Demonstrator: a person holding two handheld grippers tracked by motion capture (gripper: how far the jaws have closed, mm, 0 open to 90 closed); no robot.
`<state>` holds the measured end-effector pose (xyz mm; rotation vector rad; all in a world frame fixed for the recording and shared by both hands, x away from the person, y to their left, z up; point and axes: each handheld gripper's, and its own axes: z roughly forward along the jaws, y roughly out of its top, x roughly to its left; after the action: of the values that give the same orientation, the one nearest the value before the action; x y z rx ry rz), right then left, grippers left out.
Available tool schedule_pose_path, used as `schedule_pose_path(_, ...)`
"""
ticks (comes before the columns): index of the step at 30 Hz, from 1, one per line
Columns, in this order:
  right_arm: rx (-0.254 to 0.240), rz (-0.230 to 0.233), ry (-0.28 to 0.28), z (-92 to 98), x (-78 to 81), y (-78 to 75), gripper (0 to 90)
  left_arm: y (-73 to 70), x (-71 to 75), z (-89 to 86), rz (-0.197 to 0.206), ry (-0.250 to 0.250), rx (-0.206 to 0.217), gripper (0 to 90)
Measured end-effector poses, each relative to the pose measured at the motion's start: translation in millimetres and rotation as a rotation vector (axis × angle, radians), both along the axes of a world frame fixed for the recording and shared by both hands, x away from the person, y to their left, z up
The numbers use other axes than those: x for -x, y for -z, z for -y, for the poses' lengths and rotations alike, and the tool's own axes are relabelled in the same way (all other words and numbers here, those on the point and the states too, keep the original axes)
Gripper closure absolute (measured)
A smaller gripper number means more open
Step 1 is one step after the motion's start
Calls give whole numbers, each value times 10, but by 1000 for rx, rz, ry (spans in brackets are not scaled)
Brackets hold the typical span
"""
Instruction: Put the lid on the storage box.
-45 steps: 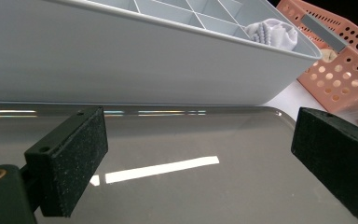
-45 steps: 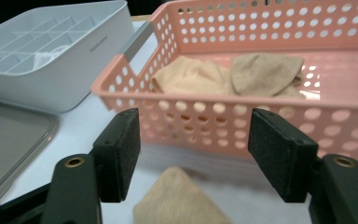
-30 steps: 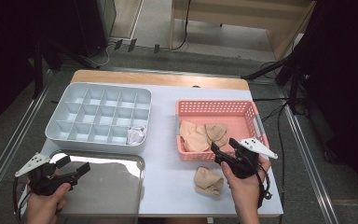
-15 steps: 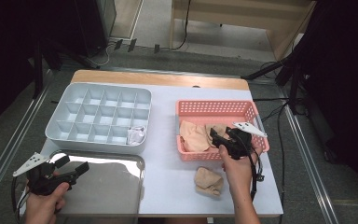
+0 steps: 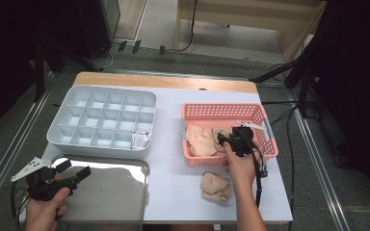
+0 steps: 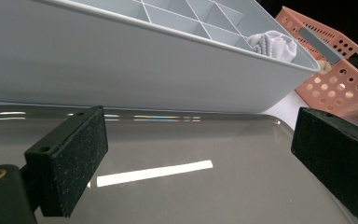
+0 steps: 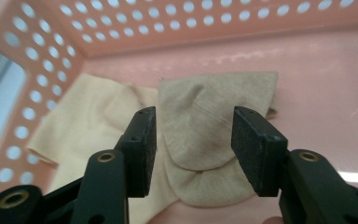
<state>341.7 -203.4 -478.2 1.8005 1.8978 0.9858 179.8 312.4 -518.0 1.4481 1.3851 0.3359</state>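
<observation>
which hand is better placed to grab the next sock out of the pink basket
Right. The right gripper is inside the basket, jaws straddling a beige sock and just closing. The left gripper hovers over the steel tray.

Three beige socks: two in the pink basket (image 5: 221, 111), one (image 5: 215, 186) on the table. One white sock (image 5: 141, 139) sits in the single divided tray (image 5: 101, 122); one steel tray (image 5: 111, 190)

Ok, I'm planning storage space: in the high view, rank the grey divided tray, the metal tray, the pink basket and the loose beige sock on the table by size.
1. Grey divided tray and metal tray: look alike, unsure.
2. Pink basket.
3. Beige sock, the smallest.
</observation>
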Motion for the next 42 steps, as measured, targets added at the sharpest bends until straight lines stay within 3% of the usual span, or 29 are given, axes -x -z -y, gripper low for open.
schedule_pose_path(6,53,-52,39,-1,-96,47,541,7,-22,-52,-6,-9,33,43)
schedule_pose_path(10,44,-164,-7,-26,-178,57,475,33,-52,-87,-12,-9,41,43)
schedule_pose_path(12,70,-226,-4,-34,-212,72,468,42,-58,-97,-16,-8,44,43)
schedule_pose_path(15,152,-270,-9,-60,-232,91,513,49,-63,-105,-22,-10,46,44)
schedule_pose_path(18,151,-328,-43,-65,-256,100,590,36,-59,-107,-20,-13,48,44)
schedule_pose_path(20,154,-334,-47,-57,-263,101,664,21,-59,-121,-15,-14,52,44)
schedule_pose_path(23,109,-317,-44,-19,-259,92,806,2,-58,-139,-10,-17,69,60)
schedule_pose_path(25,107,-285,-45,0,-245,82,834,-4,-57,-142,-14,-21,80,63)
schedule_pose_path(28,134,-230,-39,12,-215,65,840,-3,-54,-135,-14,-17,68,63)
schedule_pose_path(34,116,-155,-40,67,-119,-2,835,-15,-46,-102,-11,-16,57,63)
schedule_pose_path(37,81,-117,-38,110,-75,-46,829,-20,-43,-86,-9,-16,55,63)
schedule_pose_path(38,44,-108,-35,133,-57,-74,828,-21,-41,-82,-8,-17,53,63)
schedule_pose_path(42,33,-56,-35,165,3,-142,829,-26,-36,-77,-5,-18,46,63)
